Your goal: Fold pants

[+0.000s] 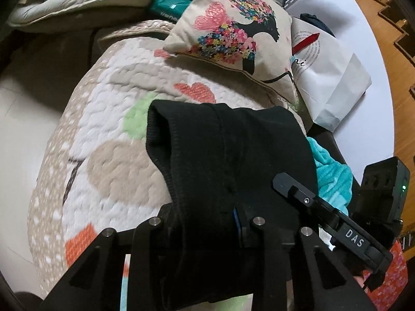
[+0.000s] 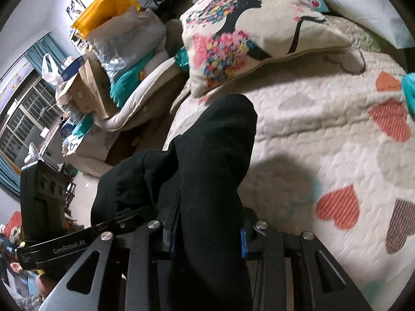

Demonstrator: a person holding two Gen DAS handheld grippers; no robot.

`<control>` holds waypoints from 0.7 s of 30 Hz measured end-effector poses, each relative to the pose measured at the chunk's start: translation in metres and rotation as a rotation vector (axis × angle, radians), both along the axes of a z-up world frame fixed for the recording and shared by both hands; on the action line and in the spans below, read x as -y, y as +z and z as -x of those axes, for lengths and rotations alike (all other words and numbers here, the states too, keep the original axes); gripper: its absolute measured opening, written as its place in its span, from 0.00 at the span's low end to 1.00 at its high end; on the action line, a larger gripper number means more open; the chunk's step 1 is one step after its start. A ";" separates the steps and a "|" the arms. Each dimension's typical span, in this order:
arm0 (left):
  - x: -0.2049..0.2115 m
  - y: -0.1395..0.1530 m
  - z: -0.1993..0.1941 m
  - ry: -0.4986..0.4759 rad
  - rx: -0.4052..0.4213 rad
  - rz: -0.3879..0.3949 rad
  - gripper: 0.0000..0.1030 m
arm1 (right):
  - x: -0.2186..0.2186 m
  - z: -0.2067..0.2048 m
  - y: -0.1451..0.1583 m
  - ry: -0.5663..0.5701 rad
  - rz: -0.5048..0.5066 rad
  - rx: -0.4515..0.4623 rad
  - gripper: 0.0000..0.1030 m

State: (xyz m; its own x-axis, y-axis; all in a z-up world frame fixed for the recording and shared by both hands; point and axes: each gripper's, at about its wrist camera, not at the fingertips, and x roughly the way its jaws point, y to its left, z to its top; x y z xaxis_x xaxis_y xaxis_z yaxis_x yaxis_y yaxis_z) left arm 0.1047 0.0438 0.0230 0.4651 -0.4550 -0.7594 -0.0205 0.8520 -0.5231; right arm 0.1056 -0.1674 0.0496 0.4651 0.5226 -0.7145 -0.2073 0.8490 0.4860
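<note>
The black pants (image 1: 228,160) are held up above the quilt (image 1: 109,140), each claw clamped on a bunch of the fabric: the left claw (image 1: 207,230) and the right claw (image 2: 207,230) are set close together, probably so that one end can be carried over for a fold. Beyond the pants a flowered cushion (image 1: 233,28) lies on the quilt, and a white paper bag (image 1: 334,83) beside it narrows the laying space.
</note>
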 end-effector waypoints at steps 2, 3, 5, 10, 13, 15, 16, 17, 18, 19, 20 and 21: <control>0.006 -0.001 -0.013 -0.006 -0.002 -0.013 0.29 | 0.004 -0.007 -0.001 -0.013 0.003 0.003 0.36; 0.008 -0.001 -0.017 -0.009 -0.002 -0.020 0.29 | 0.007 -0.012 -0.002 -0.021 0.004 0.004 0.36; 0.014 -0.003 -0.026 -0.016 -0.003 -0.035 0.29 | 0.010 -0.019 -0.005 -0.032 0.001 0.001 0.36; 0.022 -0.022 -0.051 -0.018 -0.035 -0.060 0.29 | 0.021 -0.034 -0.025 -0.064 -0.009 -0.021 0.36; 0.025 -0.040 -0.064 -0.011 -0.073 -0.076 0.33 | 0.026 -0.041 -0.042 -0.078 0.003 -0.046 0.36; 0.022 -0.054 -0.070 0.009 -0.103 -0.076 0.38 | 0.027 -0.043 -0.055 -0.081 0.034 -0.067 0.37; 0.017 -0.061 -0.070 0.026 -0.114 -0.046 0.43 | 0.027 -0.043 -0.060 -0.085 0.046 -0.075 0.39; 0.013 -0.065 -0.070 0.037 -0.123 -0.015 0.45 | 0.030 -0.044 -0.066 -0.100 0.054 -0.084 0.45; 0.007 -0.071 -0.069 0.050 -0.137 0.037 0.48 | 0.033 -0.044 -0.070 -0.114 0.050 -0.092 0.48; 0.001 -0.076 -0.068 0.064 -0.147 0.088 0.48 | 0.038 -0.044 -0.075 -0.133 0.029 -0.108 0.49; -0.004 -0.079 -0.068 0.075 -0.152 0.126 0.48 | 0.045 -0.045 -0.080 -0.154 -0.004 -0.127 0.56; -0.010 -0.082 -0.068 0.086 -0.162 0.170 0.48 | 0.050 -0.045 -0.083 -0.178 -0.031 -0.145 0.63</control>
State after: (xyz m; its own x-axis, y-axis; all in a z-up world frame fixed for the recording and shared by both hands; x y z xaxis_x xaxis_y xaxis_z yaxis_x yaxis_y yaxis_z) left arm 0.1727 0.0534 -0.0591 0.3859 -0.5468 -0.7430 -0.1842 0.7436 -0.6428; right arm 0.1504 -0.2178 -0.0339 0.4456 0.4643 -0.7654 0.0178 0.8502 0.5262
